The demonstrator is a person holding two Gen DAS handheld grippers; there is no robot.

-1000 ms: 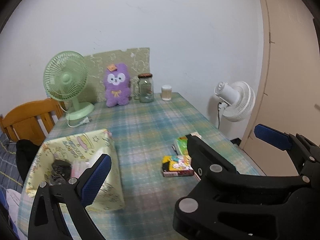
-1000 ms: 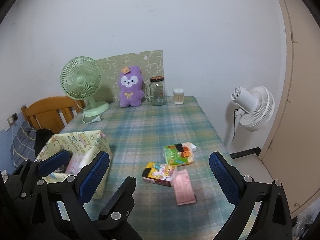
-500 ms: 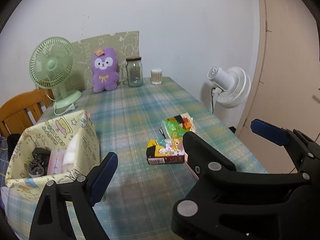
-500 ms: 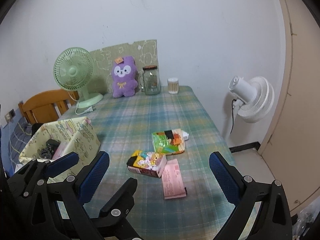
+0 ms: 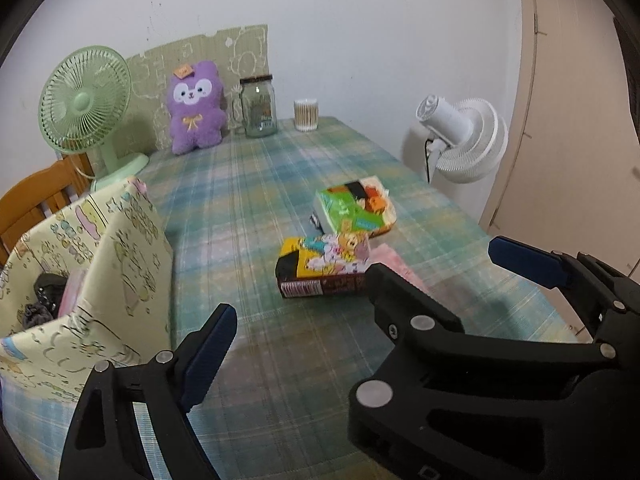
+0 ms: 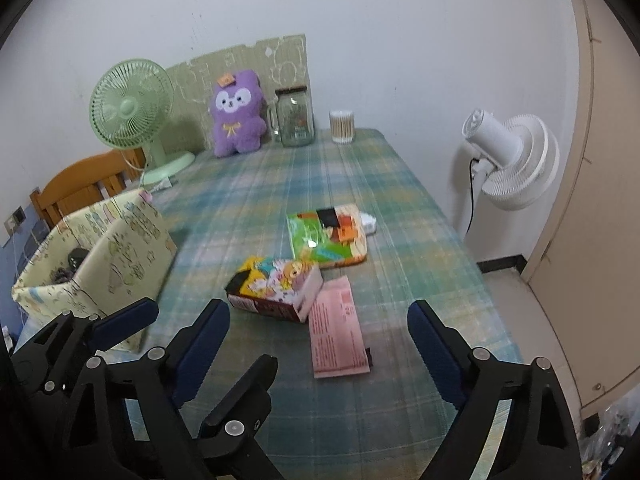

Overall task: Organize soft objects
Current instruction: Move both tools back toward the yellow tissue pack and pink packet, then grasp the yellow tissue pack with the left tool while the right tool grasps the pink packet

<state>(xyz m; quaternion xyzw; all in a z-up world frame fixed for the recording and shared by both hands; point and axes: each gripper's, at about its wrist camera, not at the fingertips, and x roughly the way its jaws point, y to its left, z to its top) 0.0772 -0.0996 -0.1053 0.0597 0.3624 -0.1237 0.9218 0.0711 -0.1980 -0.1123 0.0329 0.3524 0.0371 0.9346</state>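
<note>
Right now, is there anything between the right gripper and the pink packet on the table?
Nothing visible. The right gripper has empty, closing jaws, and only bare tablecloth lies before the pink packet. The yellow box touches the packet's far left edge.

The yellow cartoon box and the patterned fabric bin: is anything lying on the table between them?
No. Both wrist views show only bare plaid tablecloth between the yellow cartoon box and the fabric bin.

Three soft packs mid-frame
We see a green pack (image 6: 326,238), a yellow cartoon pack (image 6: 276,288) and a pink pack (image 6: 338,334), flat on the surface.
</note>
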